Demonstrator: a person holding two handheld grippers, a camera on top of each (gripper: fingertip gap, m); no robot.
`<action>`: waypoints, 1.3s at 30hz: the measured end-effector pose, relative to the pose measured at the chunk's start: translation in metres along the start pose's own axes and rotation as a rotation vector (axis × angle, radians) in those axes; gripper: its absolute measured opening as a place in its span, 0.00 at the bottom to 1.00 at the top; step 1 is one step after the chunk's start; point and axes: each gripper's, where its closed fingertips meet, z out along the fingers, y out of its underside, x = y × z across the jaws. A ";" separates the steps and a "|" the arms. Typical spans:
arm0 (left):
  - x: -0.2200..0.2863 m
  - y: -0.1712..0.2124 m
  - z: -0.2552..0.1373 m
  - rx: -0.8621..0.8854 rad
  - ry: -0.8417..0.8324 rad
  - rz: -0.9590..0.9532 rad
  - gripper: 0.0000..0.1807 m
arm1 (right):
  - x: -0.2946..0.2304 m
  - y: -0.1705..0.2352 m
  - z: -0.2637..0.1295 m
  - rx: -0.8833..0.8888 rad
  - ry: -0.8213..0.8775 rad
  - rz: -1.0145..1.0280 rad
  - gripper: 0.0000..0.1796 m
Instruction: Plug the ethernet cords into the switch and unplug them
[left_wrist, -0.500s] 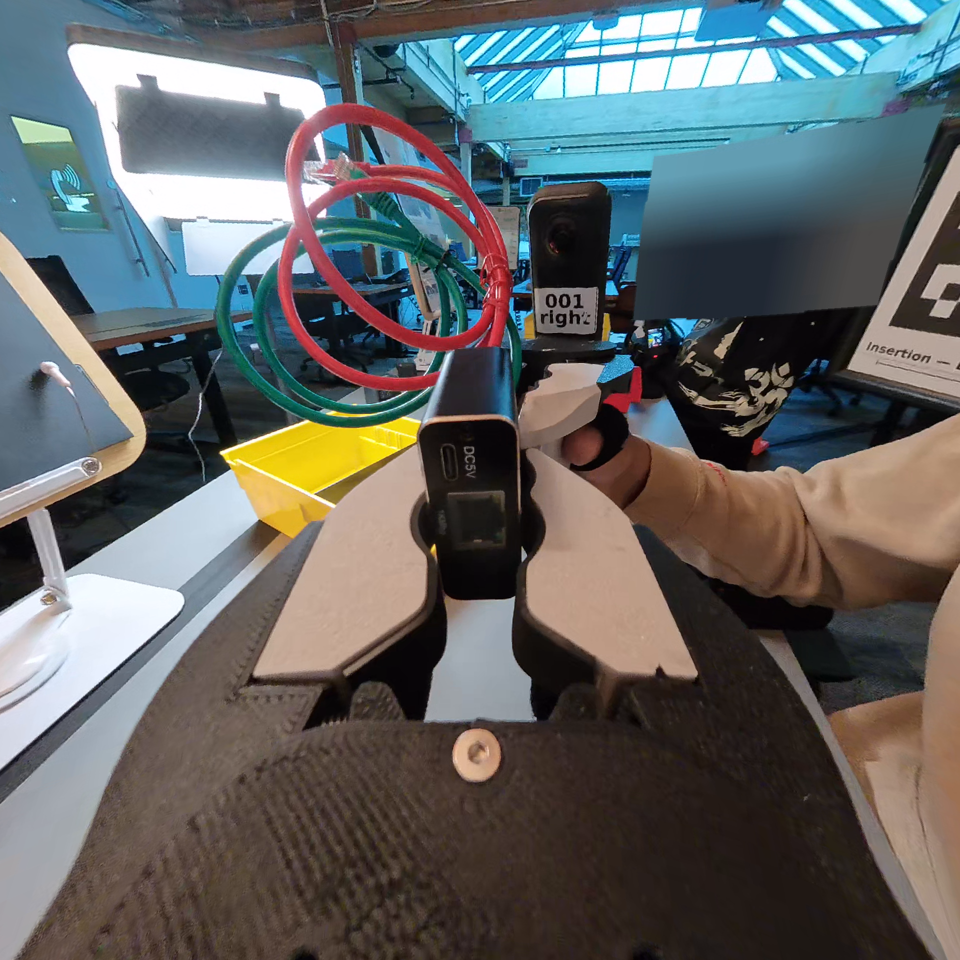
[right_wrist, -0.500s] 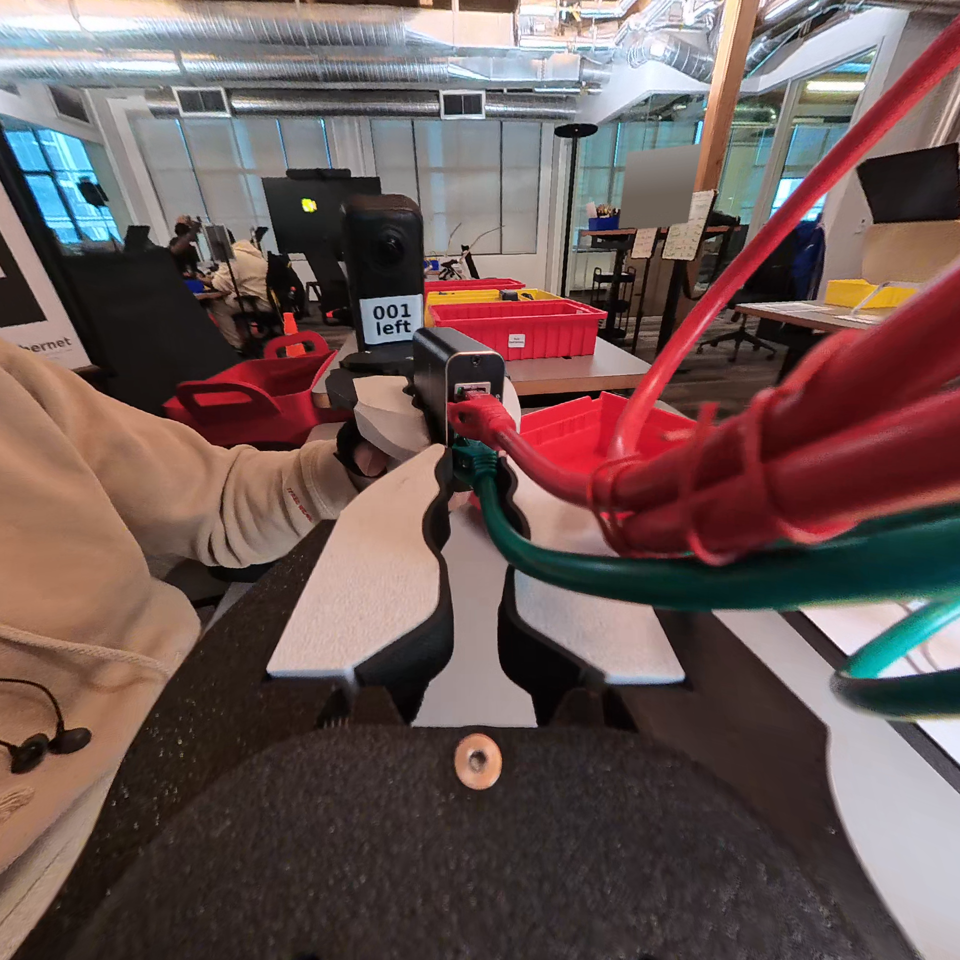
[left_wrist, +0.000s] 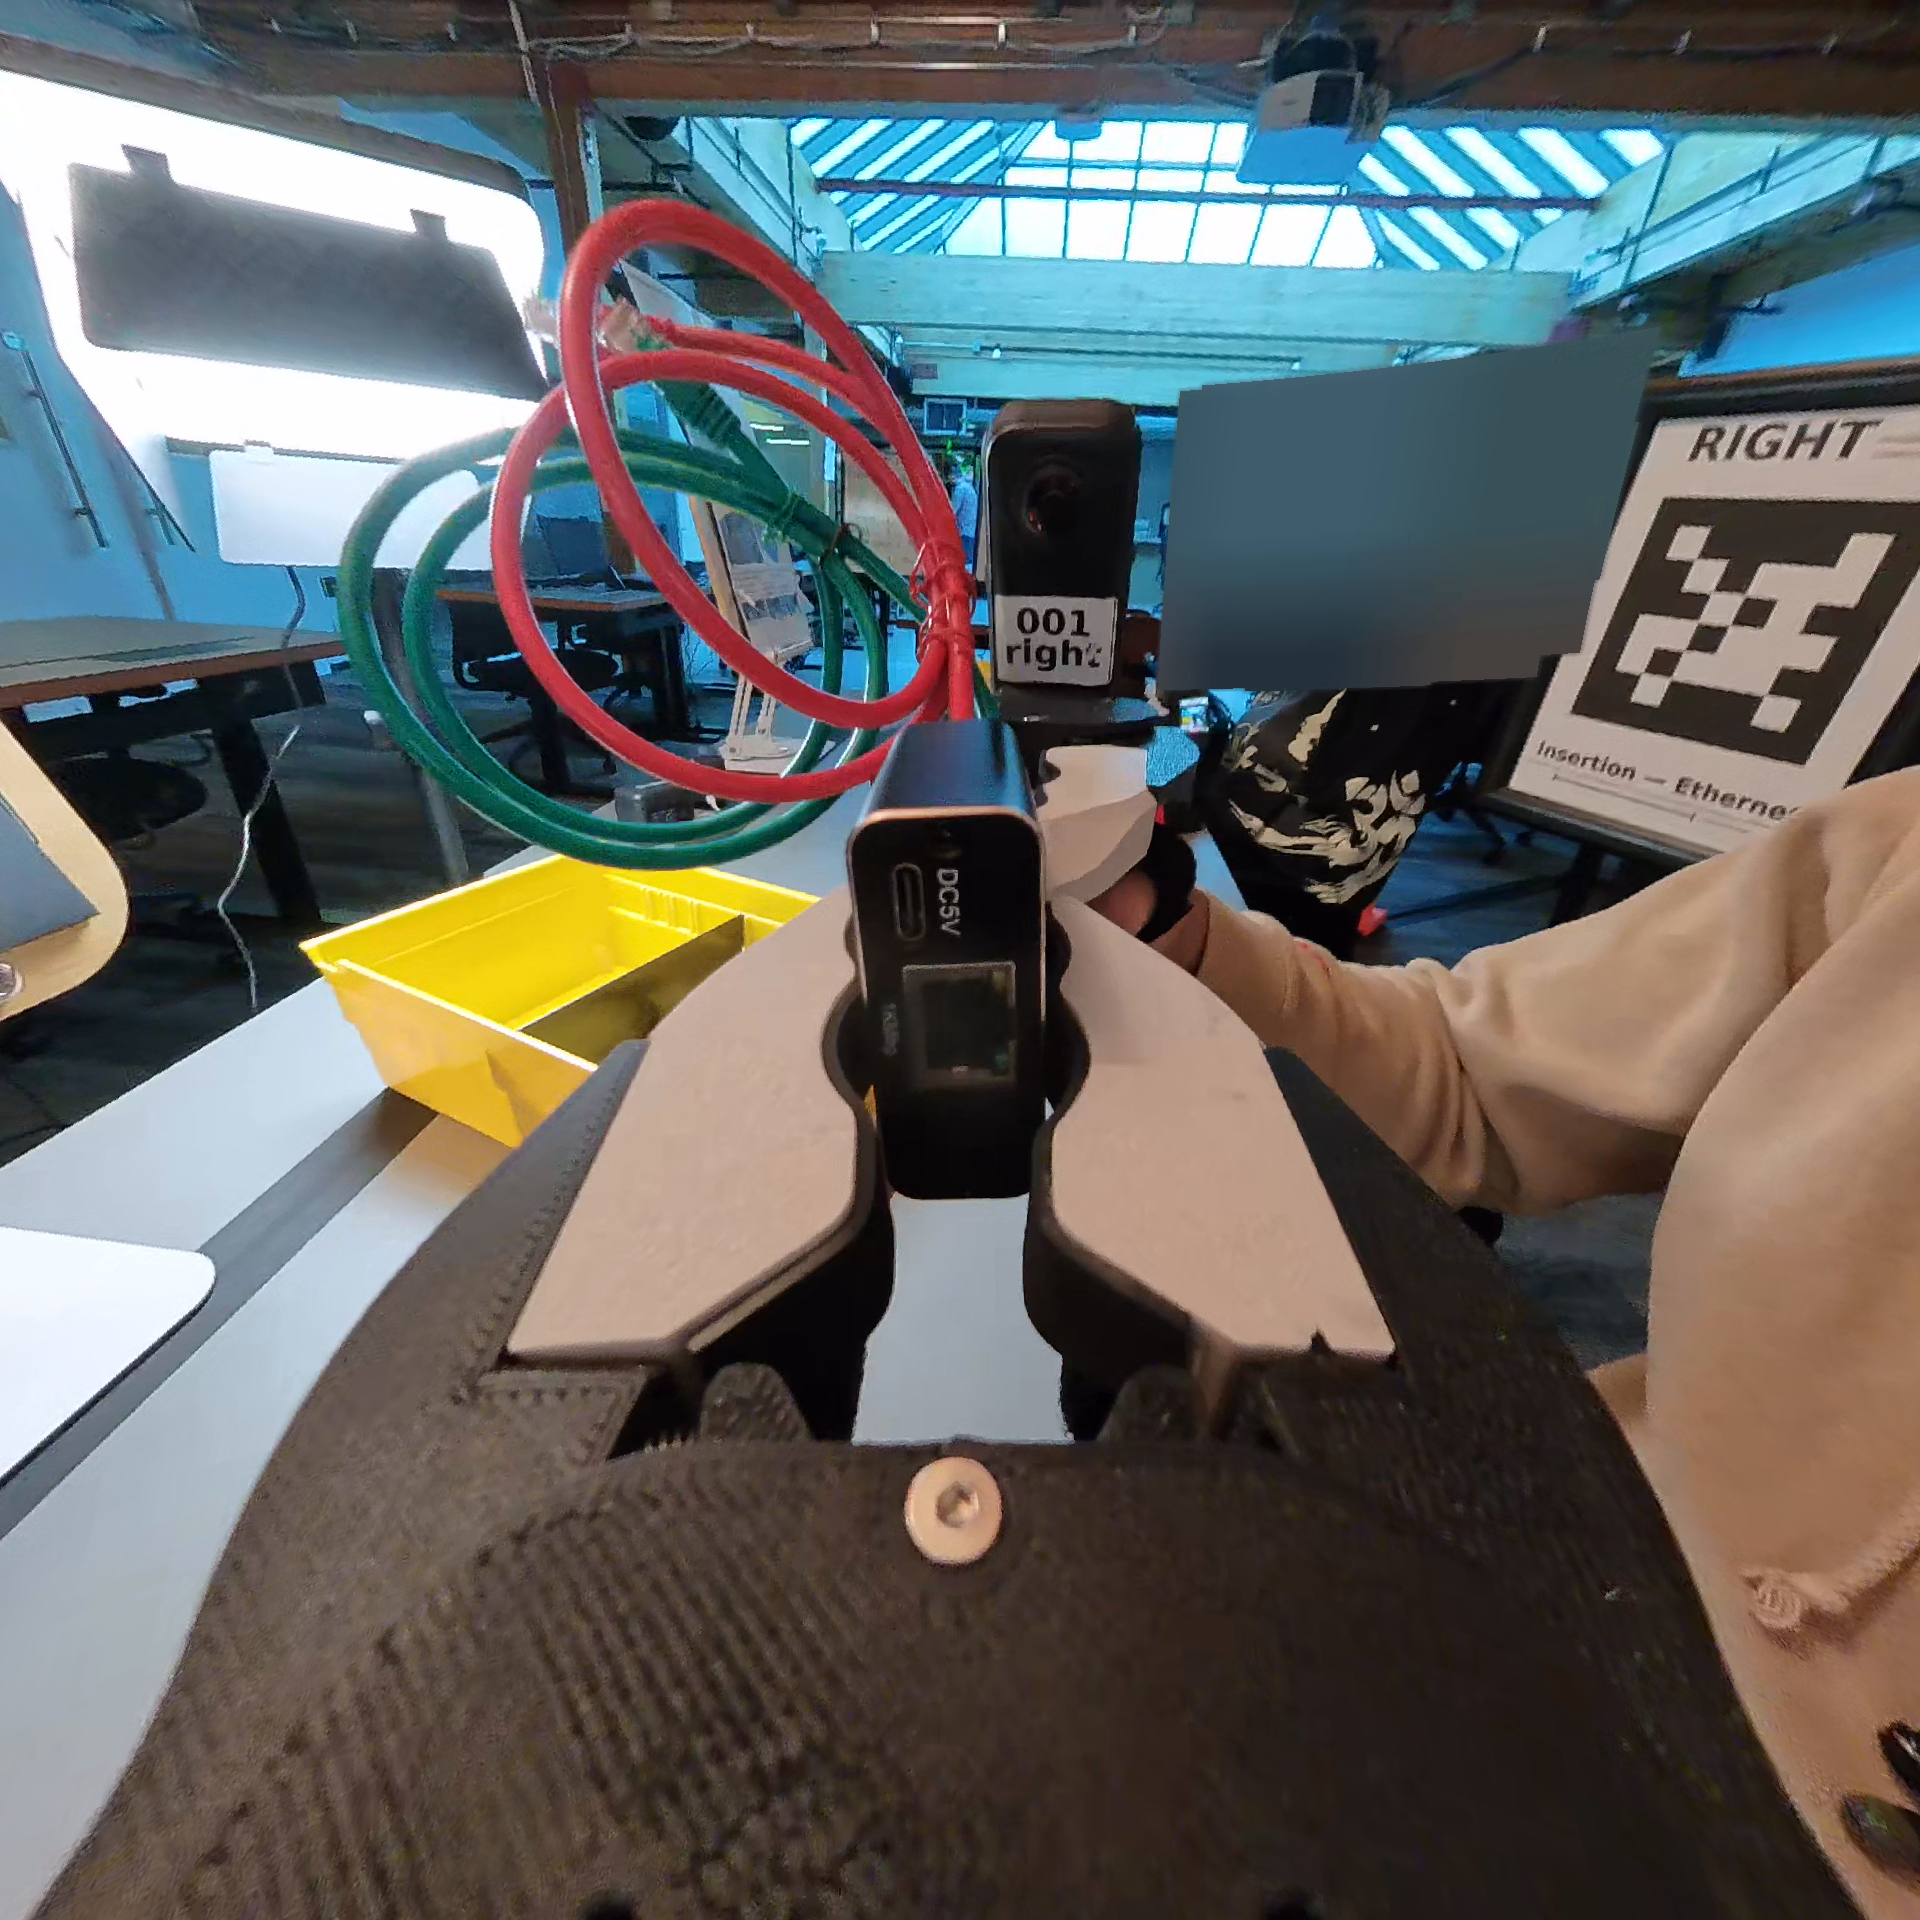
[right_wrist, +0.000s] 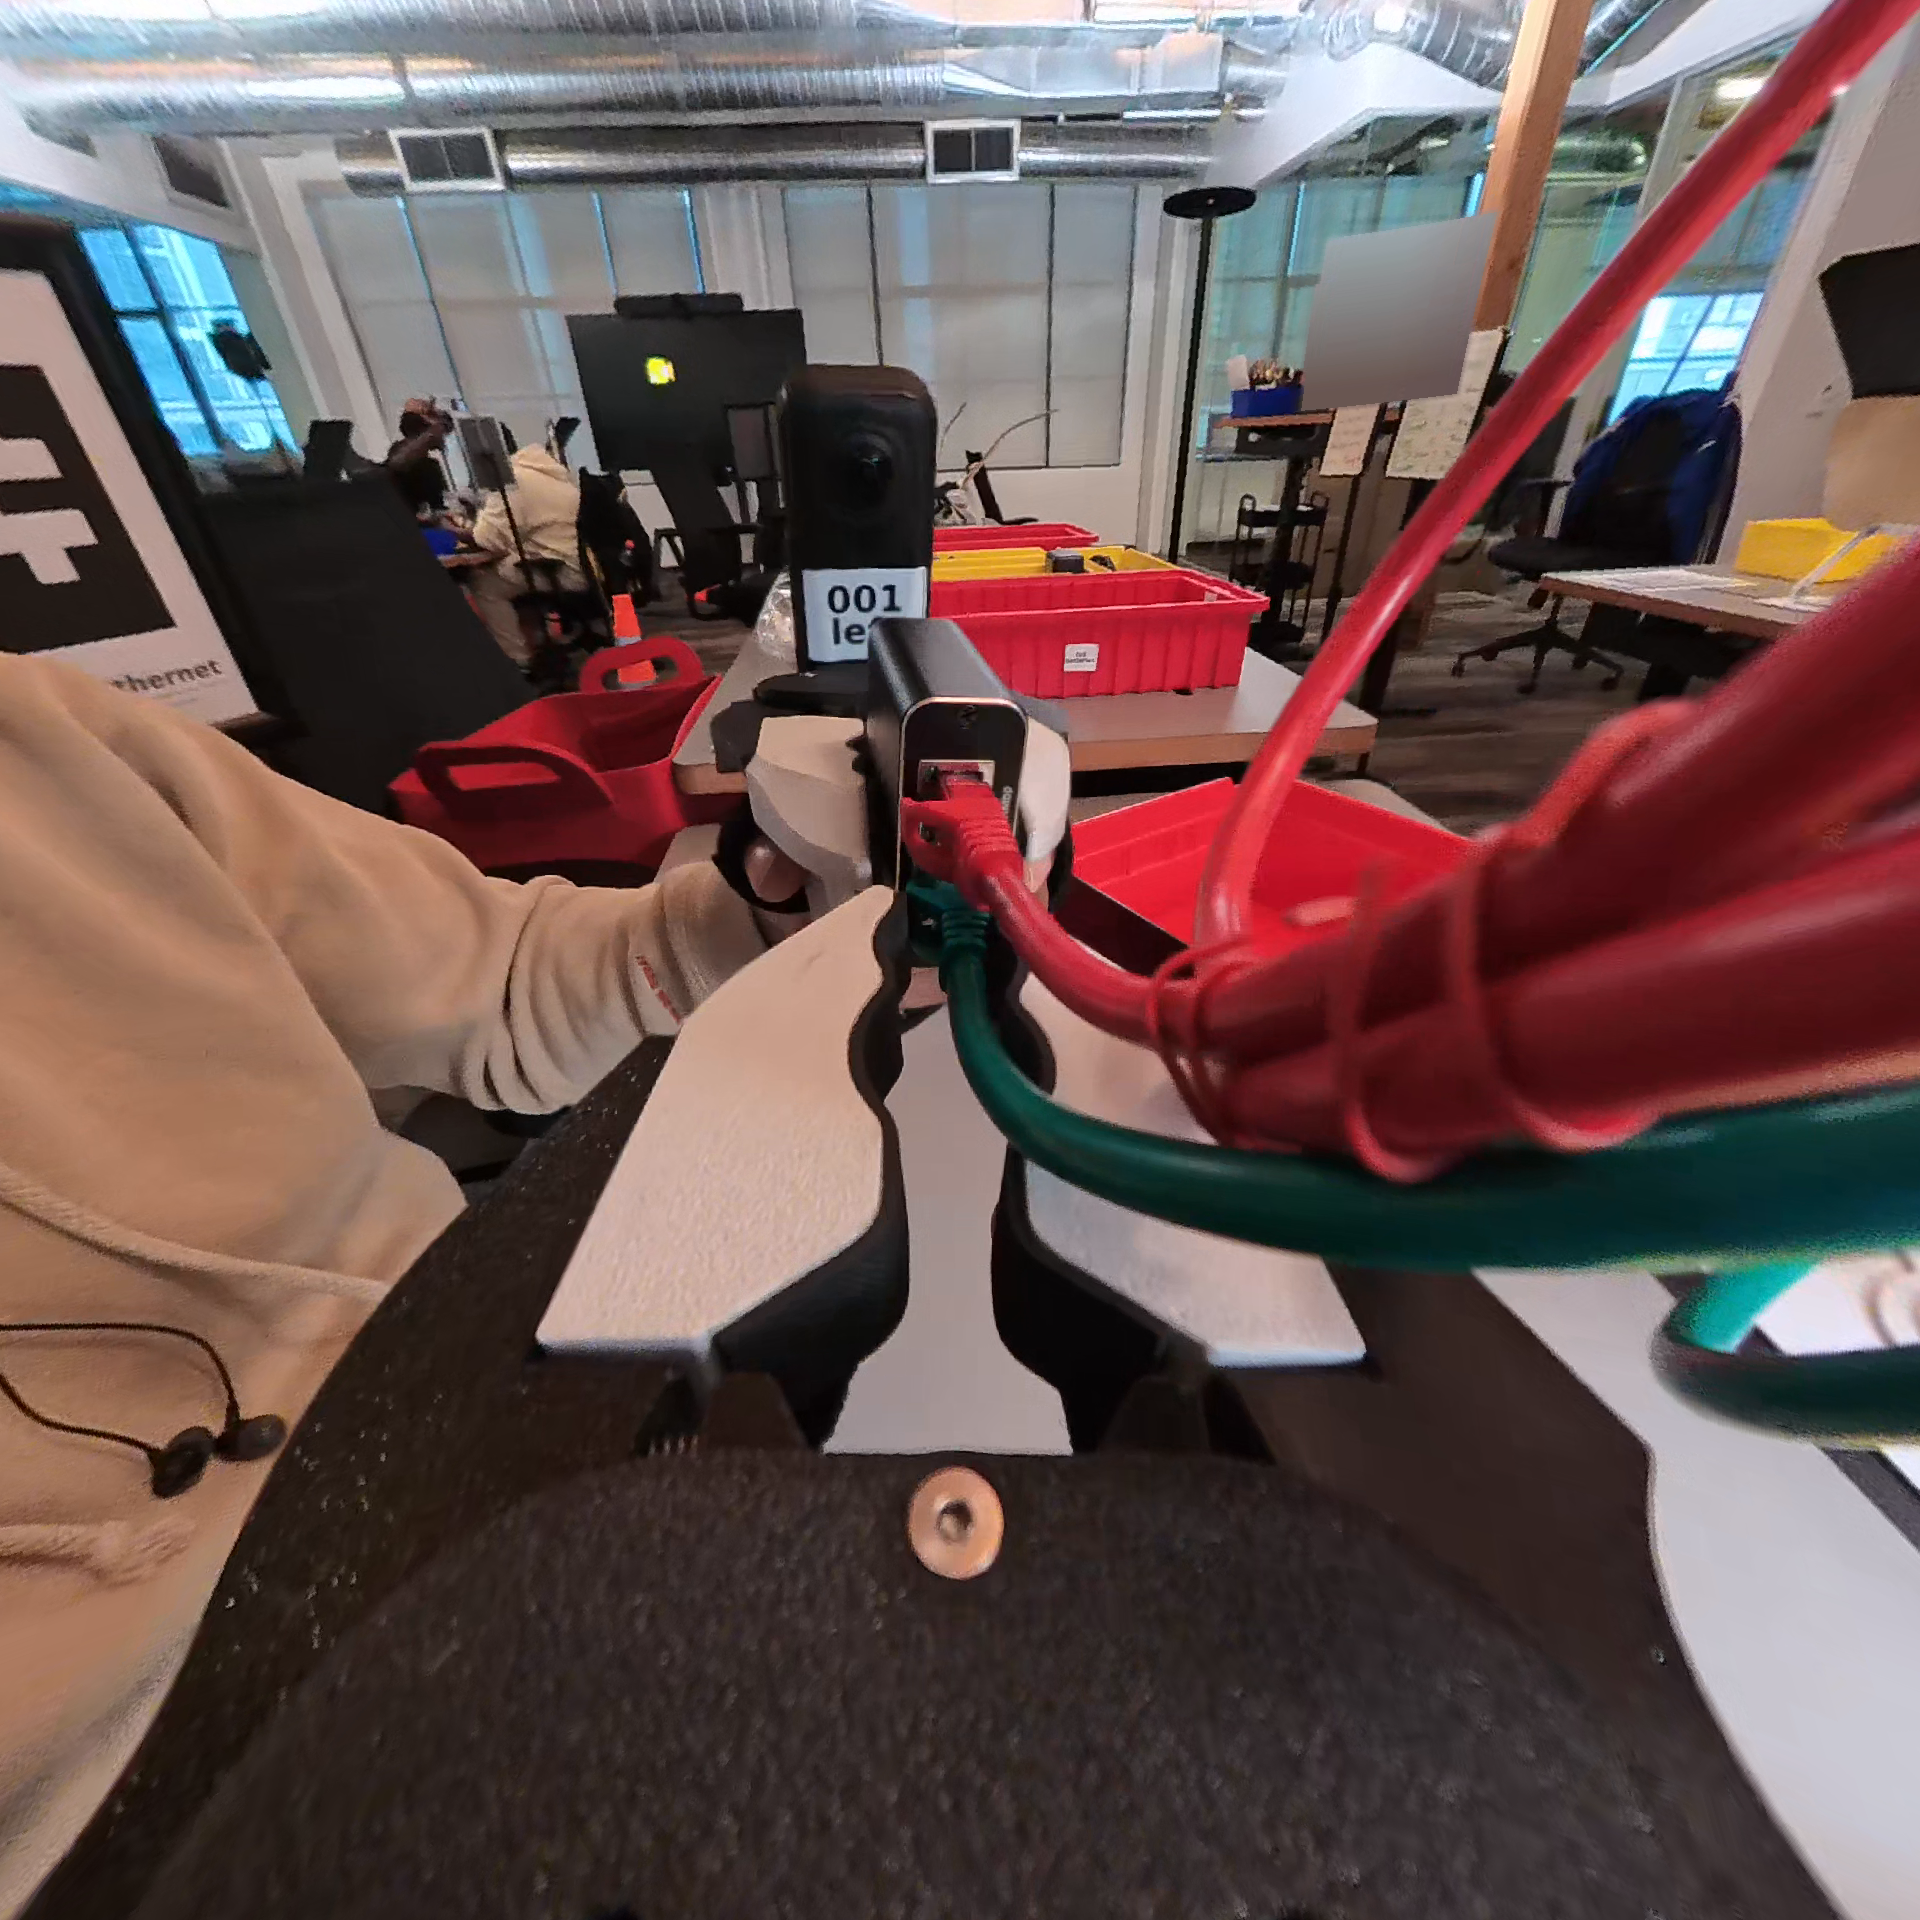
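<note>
While my left gripper (left_wrist: 956, 1049) stays clamped on the switch (left_wrist: 951, 987), my right gripper (right_wrist: 951, 971) pinches the green plug (right_wrist: 951, 928) at twelve o'clock, below the seated red plug (right_wrist: 961, 826).

A grey table (left_wrist: 197, 1132) carrying two plastic bins.
A yellow bin (left_wrist: 436, 997) sits on it ahead and to the left of the left gripper (left_wrist: 951, 1081); a red bin (right_wrist: 1226, 862) sits ahead-right of the right gripper (right_wrist: 951, 1049).
</note>
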 end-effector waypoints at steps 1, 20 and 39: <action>0.000 -0.002 0.000 0.018 -0.001 0.002 0.15 | -0.001 -0.001 0.000 0.010 -0.014 0.032 0.07; -0.033 -0.050 -0.060 0.156 -0.139 0.028 0.15 | 0.124 0.059 -0.156 -0.278 0.455 0.280 0.08; -0.039 -0.029 -0.044 0.100 -0.147 -0.019 0.15 | 0.154 0.132 -0.246 -0.682 0.748 0.286 0.19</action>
